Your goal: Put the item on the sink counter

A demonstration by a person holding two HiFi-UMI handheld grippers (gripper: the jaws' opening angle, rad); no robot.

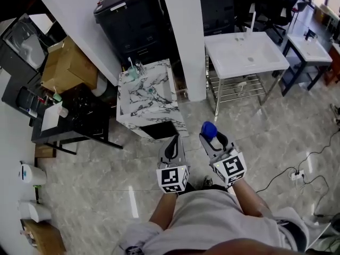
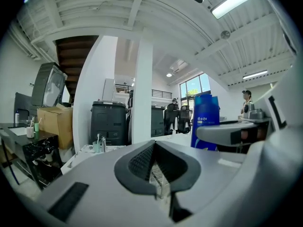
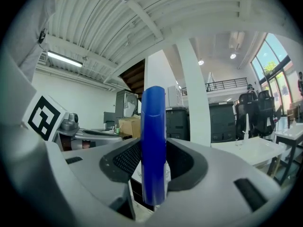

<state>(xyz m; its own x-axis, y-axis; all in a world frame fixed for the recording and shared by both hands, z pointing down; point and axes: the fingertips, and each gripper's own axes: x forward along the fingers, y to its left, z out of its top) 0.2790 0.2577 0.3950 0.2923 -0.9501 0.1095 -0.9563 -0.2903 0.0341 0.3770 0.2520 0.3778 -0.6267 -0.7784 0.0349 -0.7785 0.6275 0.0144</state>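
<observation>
Pinching the blue bottle [image 3: 153,145] across its flat faces, low on its body, the right tongs [image 1: 211,136] hold it upright over the floor, well short of the marble sink table [image 1: 159,116]. The left tongs [image 2: 155,164] are pressed together on nothing. From where I stand, that low grip on a tall bottle is the worry: it could lean or slide between the pads, and set down near the table's edge it might topple. The cup of toothbrushes [image 1: 133,72] at the back could also get knocked by a long reach. White print sits on the bottle's face, possibly Chinese characters, too small to read. The cubes carry only square black-and-white markers.
</observation>
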